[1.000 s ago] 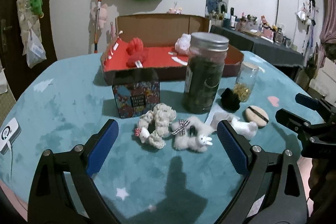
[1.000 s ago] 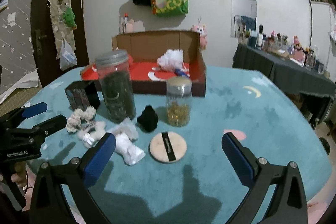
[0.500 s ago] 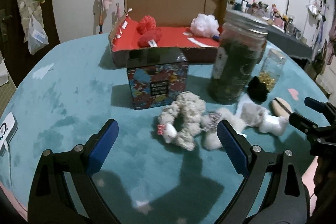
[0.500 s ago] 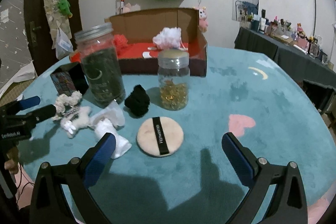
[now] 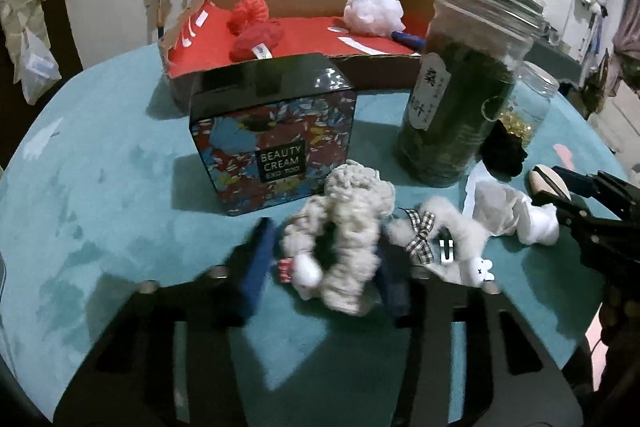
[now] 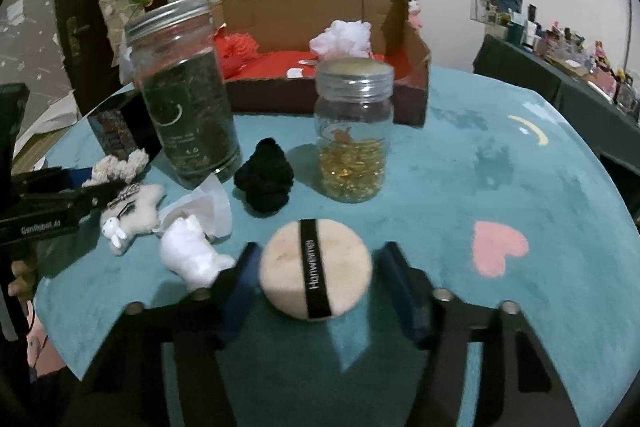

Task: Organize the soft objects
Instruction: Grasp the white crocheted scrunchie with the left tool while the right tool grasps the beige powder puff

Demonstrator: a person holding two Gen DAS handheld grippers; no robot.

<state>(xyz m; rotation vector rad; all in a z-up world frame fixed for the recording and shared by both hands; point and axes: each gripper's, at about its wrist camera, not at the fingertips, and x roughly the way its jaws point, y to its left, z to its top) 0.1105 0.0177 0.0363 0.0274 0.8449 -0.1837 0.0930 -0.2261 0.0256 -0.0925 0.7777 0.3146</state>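
Cream knitted scrunchie lies flat on the desk, a small white charm at its 7 o'clock edge. Fuzzy white plush with checked bow touches it at 3 o'clock. Round beige powder puff, black strap uppermost, lies flat; black scrunchie sits at its 11 o'clock.

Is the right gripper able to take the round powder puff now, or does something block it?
Probably yes. The right gripper is open with a finger on each side of the powder puff, and nothing lies between them. The white plush sits close beside the left finger but apart from the puff.
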